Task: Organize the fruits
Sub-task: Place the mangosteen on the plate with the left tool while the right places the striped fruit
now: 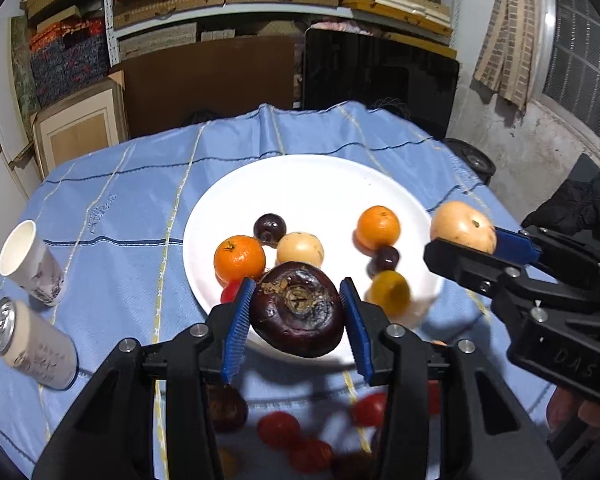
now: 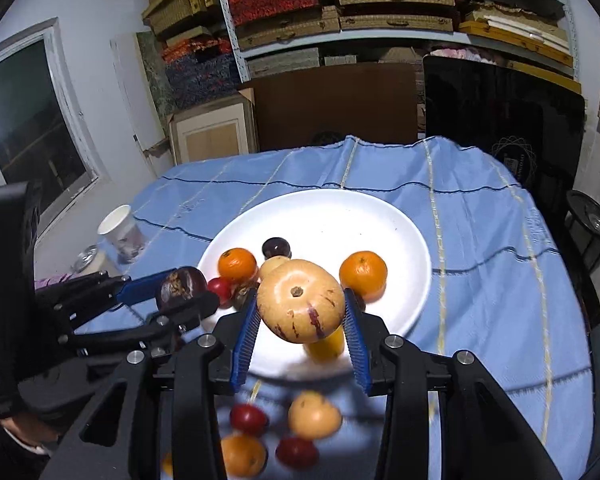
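My left gripper (image 1: 298, 312) is shut on a dark purple mangosteen (image 1: 298, 314), held above the near rim of the white plate (image 1: 312, 180). My right gripper (image 2: 302, 316) is shut on a tan melon with purple streaks (image 2: 300, 300), held over the plate (image 2: 340, 212); it also shows in the left wrist view (image 1: 462, 226) at the plate's right edge. On the plate lie two oranges (image 1: 239, 258) (image 1: 378, 227), a tan fruit (image 1: 300, 248), two dark plums (image 1: 269, 227) and a yellow fruit (image 1: 388, 292).
Loose red, orange and tan fruits (image 2: 314, 416) lie on the blue cloth near me, under the grippers. A paper cup (image 1: 30, 264) and a drink can (image 1: 34, 346) stand at the left. Shelves, boxes and a dark screen are behind the table.
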### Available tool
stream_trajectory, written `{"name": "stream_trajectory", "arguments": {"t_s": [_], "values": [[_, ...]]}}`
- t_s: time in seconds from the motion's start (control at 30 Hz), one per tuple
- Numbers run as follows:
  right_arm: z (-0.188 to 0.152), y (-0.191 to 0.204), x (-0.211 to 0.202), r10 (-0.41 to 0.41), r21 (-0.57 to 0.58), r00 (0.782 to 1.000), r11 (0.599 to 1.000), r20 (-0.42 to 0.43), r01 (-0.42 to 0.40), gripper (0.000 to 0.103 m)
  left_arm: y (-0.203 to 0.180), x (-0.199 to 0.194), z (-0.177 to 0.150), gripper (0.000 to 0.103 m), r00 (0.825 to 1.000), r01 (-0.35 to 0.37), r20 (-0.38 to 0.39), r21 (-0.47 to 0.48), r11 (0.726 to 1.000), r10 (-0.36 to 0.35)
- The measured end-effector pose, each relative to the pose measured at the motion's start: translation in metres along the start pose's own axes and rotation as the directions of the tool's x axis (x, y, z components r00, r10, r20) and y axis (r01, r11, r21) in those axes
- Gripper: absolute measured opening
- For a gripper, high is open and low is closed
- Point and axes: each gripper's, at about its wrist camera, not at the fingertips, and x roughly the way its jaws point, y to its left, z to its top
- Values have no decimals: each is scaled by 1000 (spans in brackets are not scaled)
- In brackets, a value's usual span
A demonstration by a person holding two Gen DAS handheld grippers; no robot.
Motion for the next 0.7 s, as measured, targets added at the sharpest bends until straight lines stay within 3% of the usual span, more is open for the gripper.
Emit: {"name": "stream_trajectory", "arguments": {"t_s": [0.3, 0.7], "values": [[4, -5, 48, 5, 42, 999, 999, -50, -3, 41, 5, 38, 4, 43, 999, -15, -40, -18, 1000, 14], [-1, -7, 66, 33, 106, 996, 994, -87, -23, 42, -2, 55, -1, 44, 998, -18, -68, -8, 1000, 17]]}}
